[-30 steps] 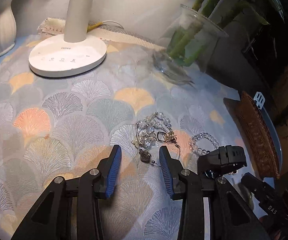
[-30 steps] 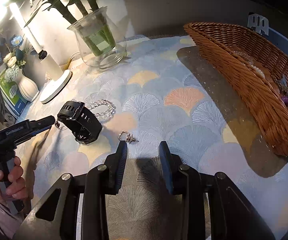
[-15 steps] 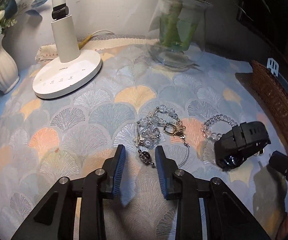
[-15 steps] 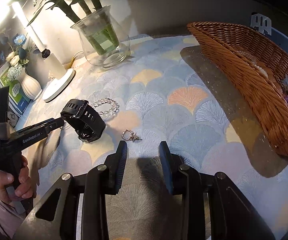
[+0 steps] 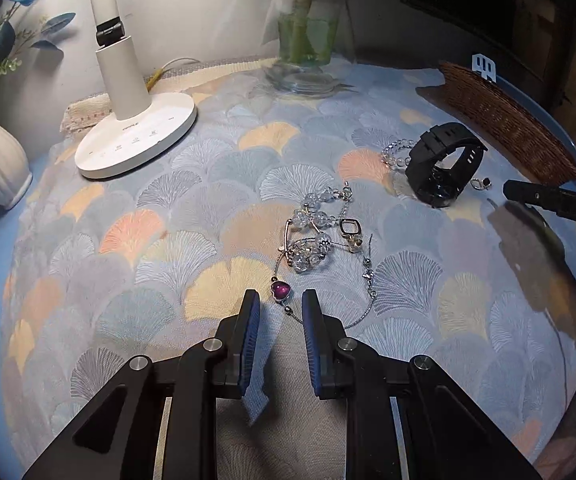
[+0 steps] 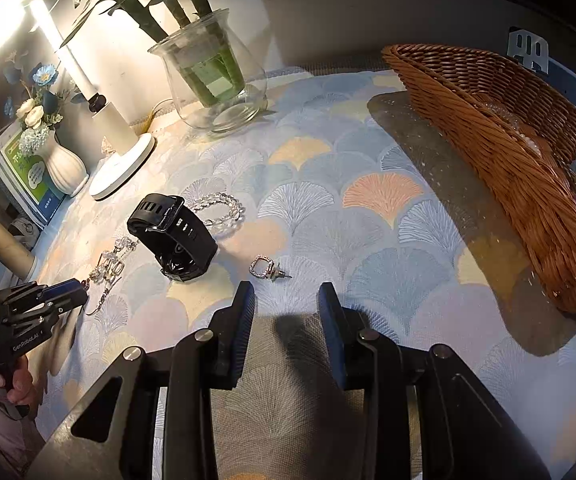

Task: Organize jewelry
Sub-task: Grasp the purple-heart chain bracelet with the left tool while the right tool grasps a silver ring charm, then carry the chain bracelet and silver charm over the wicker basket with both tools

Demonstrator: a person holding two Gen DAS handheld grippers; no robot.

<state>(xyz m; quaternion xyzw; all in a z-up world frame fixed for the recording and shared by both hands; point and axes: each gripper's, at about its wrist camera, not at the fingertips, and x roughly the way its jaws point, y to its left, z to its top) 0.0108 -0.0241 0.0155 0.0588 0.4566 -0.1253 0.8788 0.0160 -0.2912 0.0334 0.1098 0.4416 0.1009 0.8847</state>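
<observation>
So the tangled necklace (image 5: 319, 240) sits mid-cloth, its purple heart pendant (image 5: 280, 290) just at the left gripper (image 5: 278, 312) tips. Jaws have just been closing, nothing pinched yet. Black watch (image 5: 443, 168) at 2 o'clock, wicker basket (image 5: 507, 124) beyond. Right gripper (image 6: 286, 300) hangs apart, empty, earring (image 6: 266, 268) just ahead at 11 o'clock.

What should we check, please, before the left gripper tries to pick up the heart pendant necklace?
1. Left gripper lined up with purple heart pendant: ok.
2. Fingers clear of the pendant, having just been closing: ok.
3. Necklace free of the bead tangle: not ok, chain runs into it.
4. Wicker basket has room: ok.
5. Right gripper out of the way, empty: ok.
6. Black watch clear of the path: ok.
</observation>
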